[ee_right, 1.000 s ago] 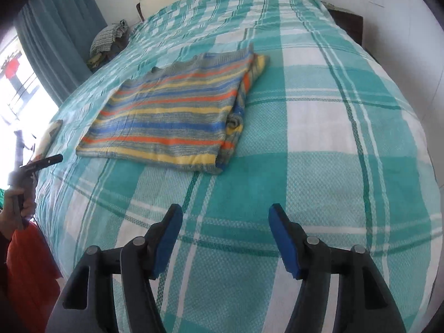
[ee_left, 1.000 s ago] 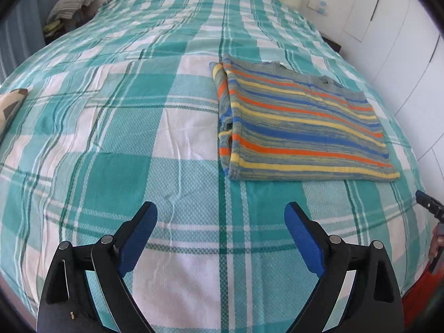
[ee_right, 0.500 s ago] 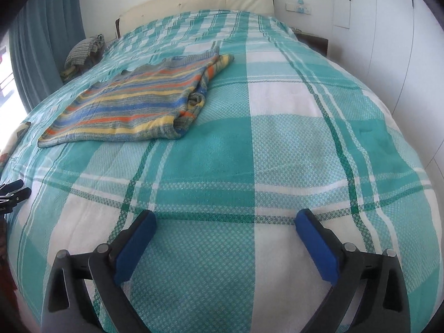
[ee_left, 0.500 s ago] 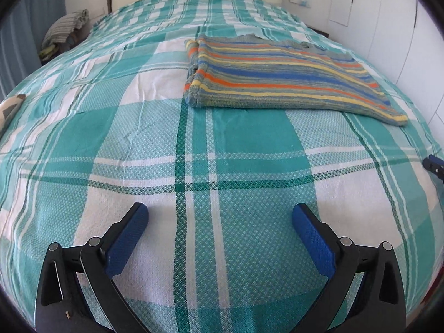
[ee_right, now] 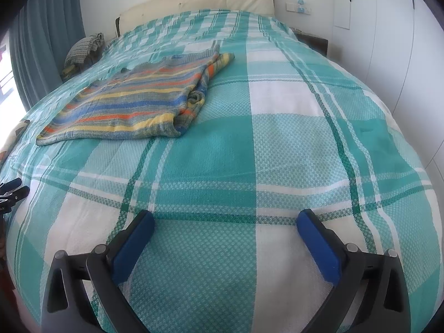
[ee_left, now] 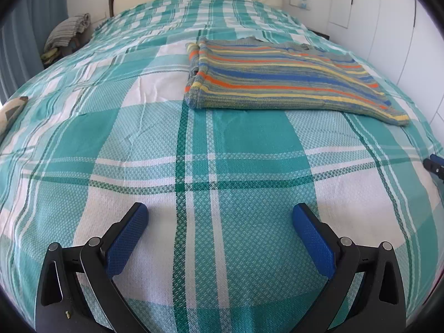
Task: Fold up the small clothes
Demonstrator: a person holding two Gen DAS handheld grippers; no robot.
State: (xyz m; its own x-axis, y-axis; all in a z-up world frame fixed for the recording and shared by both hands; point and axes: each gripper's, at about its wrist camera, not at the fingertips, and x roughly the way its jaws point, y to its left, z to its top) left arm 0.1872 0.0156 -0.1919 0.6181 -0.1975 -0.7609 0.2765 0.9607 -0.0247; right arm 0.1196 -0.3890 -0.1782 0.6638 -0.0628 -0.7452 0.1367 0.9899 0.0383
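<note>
Both grippers had backed off and dropped low over the near end of the bed (ee_left: 222, 166), nothing held. Left gripper (ee_left: 220, 216) sat with jaws spread wide, only plaid bedspread between the blue pads (ee_left: 126, 238). Right gripper (ee_right: 224, 222) had just been opening over the last second, from partly open to full spread, with nothing between the jaws in any frame. Compared with 1 second back, both views had pulled away from the striped knit sweater (ee_left: 280, 83): it had filled the middle of each view then, and now lay further up the bed, well apart from both grippers. In the left view it was up and to the right; in the right view (ee_right: 138, 97) up and to the left, so it sat between the 2 hands' lines. The sweater looked folded at least once, with a doubled edge and a tucked sleeve showing on 1 side, lying flat and squared. My read: that fold was released and done, and the open, retreated grippers meant either the piece was finished or a fresh approach was needed for another fold. The other gripper's tip (ee_left: 434, 163) was just visible at the frame edge.
</note>
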